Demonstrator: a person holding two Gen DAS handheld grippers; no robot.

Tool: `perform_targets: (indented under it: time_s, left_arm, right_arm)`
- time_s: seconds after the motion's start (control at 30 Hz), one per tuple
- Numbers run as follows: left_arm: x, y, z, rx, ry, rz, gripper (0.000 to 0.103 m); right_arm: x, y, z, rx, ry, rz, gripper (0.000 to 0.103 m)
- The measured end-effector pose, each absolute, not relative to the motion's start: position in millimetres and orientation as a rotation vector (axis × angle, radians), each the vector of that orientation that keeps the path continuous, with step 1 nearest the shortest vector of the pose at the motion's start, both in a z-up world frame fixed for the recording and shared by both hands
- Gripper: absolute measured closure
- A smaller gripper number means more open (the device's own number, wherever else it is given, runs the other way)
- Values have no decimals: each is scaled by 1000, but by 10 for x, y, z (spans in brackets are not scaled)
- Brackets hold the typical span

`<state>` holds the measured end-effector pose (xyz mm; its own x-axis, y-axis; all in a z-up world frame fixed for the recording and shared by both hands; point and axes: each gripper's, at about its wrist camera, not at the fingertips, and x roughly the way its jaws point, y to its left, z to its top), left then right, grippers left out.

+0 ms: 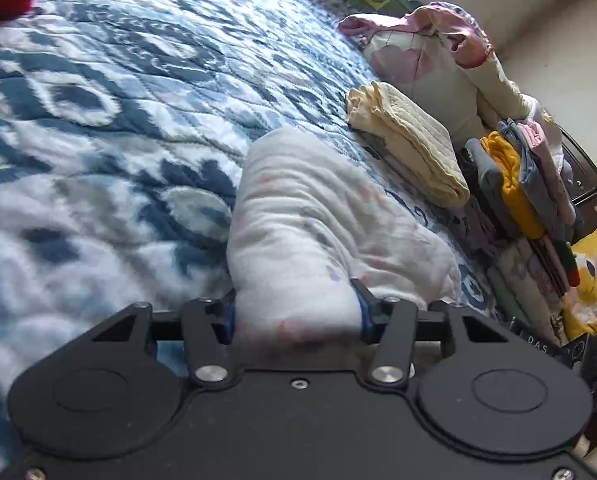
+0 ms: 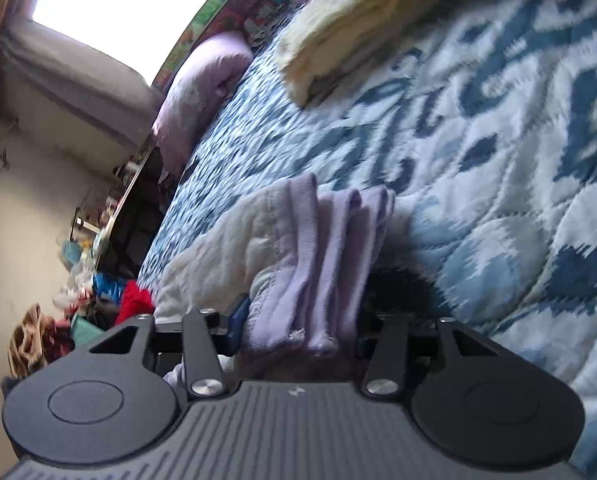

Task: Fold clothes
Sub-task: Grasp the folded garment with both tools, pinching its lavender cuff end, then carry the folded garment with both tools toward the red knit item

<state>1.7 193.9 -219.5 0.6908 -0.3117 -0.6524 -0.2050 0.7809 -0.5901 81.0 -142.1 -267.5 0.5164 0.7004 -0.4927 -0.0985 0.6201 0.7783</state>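
Observation:
My left gripper is shut on a folded white garment with faint pastel prints, which bulges between the jaws and lies out ahead over the bed. My right gripper is shut on the same garment's other end, where its lilac ribbed cuffs are bunched in several folds and the white cloth trails to the left. The right view is tilted sideways. Both fingertips are buried in cloth.
A blue and white quilt covers the bed. A folded cream garment lies ahead and also shows in the right view. A stack of folded clothes and a pink-trimmed pile sit at the right. A lilac pillow lies beyond.

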Motion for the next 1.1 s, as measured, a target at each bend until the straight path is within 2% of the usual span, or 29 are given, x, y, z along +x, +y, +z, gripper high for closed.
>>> perform_targets:
  time_s: [0.03, 0.07, 0.13, 0.17, 0.27, 0.63, 0.83, 0.9, 0.97, 1.03, 1.1]
  left_arm:
    - [-63, 1938, -2162, -682, 830, -61, 49]
    - [-144, 1933, -2139, -665, 834, -58, 40]
    - [-206, 1898, -2203, -618, 858, -41, 25]
    - [-228, 1879, -2244, -594, 871, -32, 25]
    - [-275, 1822, -2334, -530, 900, -9, 24]
    - [-205, 1627, -2281, -418, 888, 20, 21]
    - [-194, 1627, -2294, -436, 888, 16, 21]
    - [-211, 1629, -2293, -442, 880, 9, 26]
    - [-244, 1635, -2273, -439, 867, 4, 41]
    - [-289, 1679, -2220, -459, 854, 5, 51]
    - [-336, 1730, -2162, -482, 841, 6, 55]
  right_arm:
    - [758, -1419, -2600, 758, 922, 548, 55]
    - [697, -1419, -2551, 746, 937, 558, 54]
    - [593, -1405, -2550, 684, 979, 544, 32]
    - [576, -1401, -2616, 646, 995, 514, 14]
    - [505, -1480, -2777, 699, 988, 497, 15]
    - [445, -1423, -2844, 696, 957, 522, 16]
    - [449, -1334, -2841, 678, 951, 533, 36]
    - [422, -1327, -2835, 680, 945, 539, 44]
    - [404, -1326, -2823, 695, 942, 545, 49]
    - [394, -1331, -2805, 717, 941, 550, 52]
    - [383, -1320, -2745, 716, 934, 564, 55]
